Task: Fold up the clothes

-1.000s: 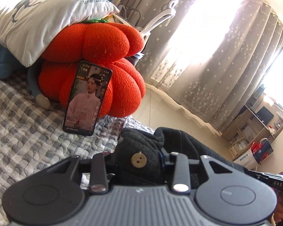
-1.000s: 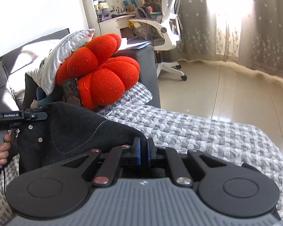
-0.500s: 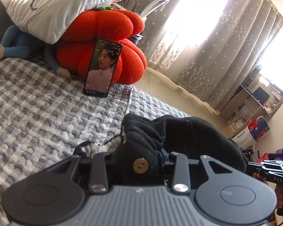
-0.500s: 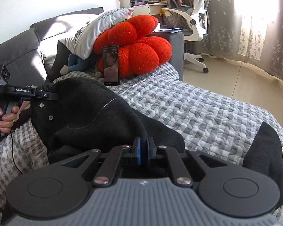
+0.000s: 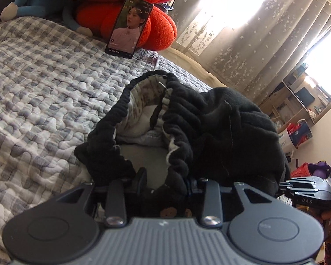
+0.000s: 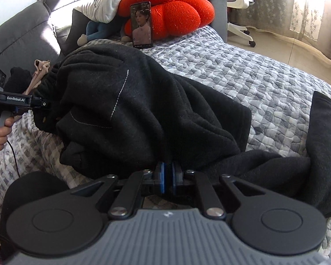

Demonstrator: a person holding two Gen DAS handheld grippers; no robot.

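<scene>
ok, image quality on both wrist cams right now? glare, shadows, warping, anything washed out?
Left wrist: the window behind the curtains is blown out to white; fisheye bends the curtain folds and the black trousers lose nearly all texture. Right wrist: a milder washout at the top right, sun patches on the grey sofa back, fisheye curves the quilt edge; both views sharp.
</scene>
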